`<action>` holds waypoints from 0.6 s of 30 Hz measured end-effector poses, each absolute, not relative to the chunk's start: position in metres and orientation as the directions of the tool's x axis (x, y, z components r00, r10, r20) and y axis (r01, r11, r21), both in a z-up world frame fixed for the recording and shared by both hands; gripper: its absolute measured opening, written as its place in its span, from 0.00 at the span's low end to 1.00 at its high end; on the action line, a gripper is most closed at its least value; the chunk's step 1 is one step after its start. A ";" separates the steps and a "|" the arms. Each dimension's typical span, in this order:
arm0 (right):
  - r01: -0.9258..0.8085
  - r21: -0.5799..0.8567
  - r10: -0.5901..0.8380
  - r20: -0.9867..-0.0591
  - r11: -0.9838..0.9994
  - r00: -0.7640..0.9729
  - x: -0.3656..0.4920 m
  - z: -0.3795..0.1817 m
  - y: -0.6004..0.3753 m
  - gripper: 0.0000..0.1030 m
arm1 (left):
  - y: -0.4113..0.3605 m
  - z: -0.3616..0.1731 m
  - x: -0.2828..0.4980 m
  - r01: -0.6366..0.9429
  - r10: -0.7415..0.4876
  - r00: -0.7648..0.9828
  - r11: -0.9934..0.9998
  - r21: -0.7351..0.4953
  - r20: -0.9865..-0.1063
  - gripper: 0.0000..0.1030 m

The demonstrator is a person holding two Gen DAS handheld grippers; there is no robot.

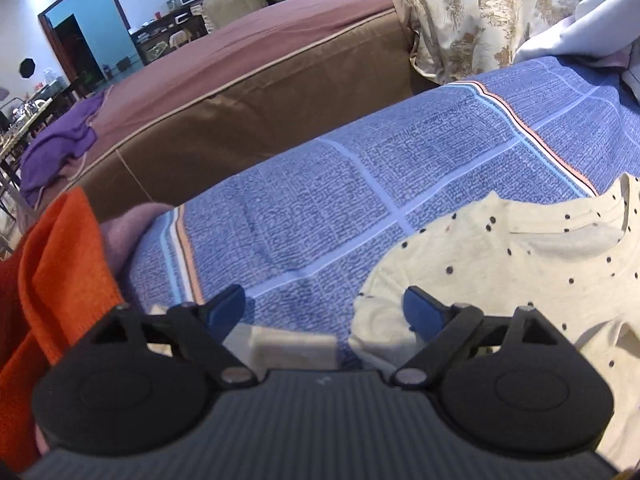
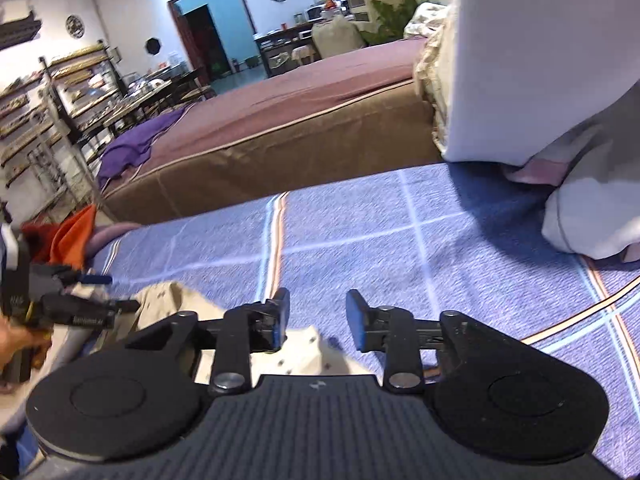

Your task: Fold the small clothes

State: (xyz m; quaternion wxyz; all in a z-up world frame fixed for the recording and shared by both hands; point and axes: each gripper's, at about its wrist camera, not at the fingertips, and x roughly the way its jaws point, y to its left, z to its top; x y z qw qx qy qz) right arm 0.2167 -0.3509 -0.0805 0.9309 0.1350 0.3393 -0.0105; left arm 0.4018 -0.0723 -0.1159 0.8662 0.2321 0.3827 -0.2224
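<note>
Left wrist view, with the blue checked bedsheet [image 1: 360,184] as landmark: orange cloth [image 1: 60,264] at its left edge; left gripper [image 1: 324,312] above it, jaws apart and empty; cream dotted garment [image 1: 500,264] lying on its right part. Right wrist view: right gripper [image 2: 318,316] over the sheet, jaws apart, nothing clamped.

blue checked sheet [image 1: 360,184] | brown mattress [image 1: 248,104] | purple cloth [image 1: 56,148] | orange cloth [image 1: 60,264]
</note>
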 end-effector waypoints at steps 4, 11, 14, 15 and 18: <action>-0.101 0.167 0.182 -0.595 0.981 0.783 0.177 -0.074 -0.297 0.62 | -0.053 -0.082 0.364 0.566 -0.239 0.644 0.788 0.243 -0.727 0.84; -0.278 -0.070 0.171 -0.639 0.958 0.750 0.119 -0.081 -0.237 0.70 | -0.064 -0.058 0.218 0.826 -0.513 0.418 0.558 0.079 -0.749 0.81; -0.282 -0.172 0.102 -0.660 0.944 0.744 0.106 -0.093 -0.237 0.70 | -0.091 -0.079 0.170 0.878 -0.528 0.376 0.466 0.110 -0.762 0.79; -0.290 -0.197 0.087 -0.672 0.936 0.735 0.101 -0.094 -0.238 0.70 | -0.100 -0.088 0.160 0.880 -0.512 0.388 0.453 0.143 -0.766 0.79; -0.292 -0.266 0.025 -0.698 0.919 0.716 0.096 -0.098 -0.242 0.70 | -0.122 -0.108 0.150 0.873 -0.478 0.409 0.454 0.180 -0.777 0.77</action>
